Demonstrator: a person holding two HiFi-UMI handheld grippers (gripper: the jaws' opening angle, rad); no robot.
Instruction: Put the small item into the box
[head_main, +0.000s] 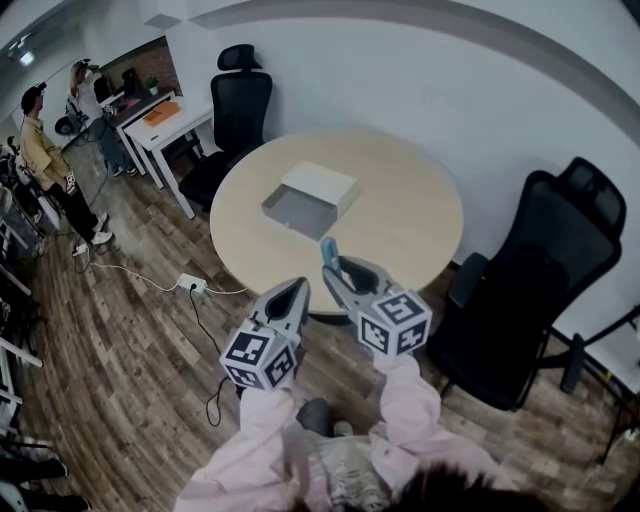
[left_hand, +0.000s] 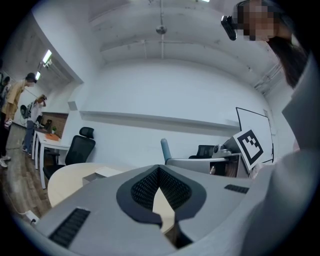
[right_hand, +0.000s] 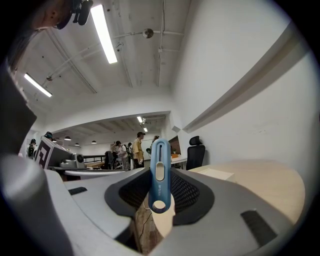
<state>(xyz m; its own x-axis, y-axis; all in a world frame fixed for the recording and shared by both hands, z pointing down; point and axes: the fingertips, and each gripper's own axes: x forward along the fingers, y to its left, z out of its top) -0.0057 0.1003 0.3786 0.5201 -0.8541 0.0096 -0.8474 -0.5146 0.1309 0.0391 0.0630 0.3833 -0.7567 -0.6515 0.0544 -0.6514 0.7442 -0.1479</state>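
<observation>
As we held the item (right_hand: 159, 172) clamped in the jaws of the right gripper (head_main: 335, 268) at lower centre, the box (head_main: 295, 212) on the bench (head_main: 420, 215) above looked empty, placing undone; the left gripper (head_main: 292, 292) had jaws together on nothing.

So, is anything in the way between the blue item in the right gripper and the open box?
Nothing visible. Only bare table lies between the blue item, held in the right gripper, and the open box; its white lid sits on the far side.
</observation>
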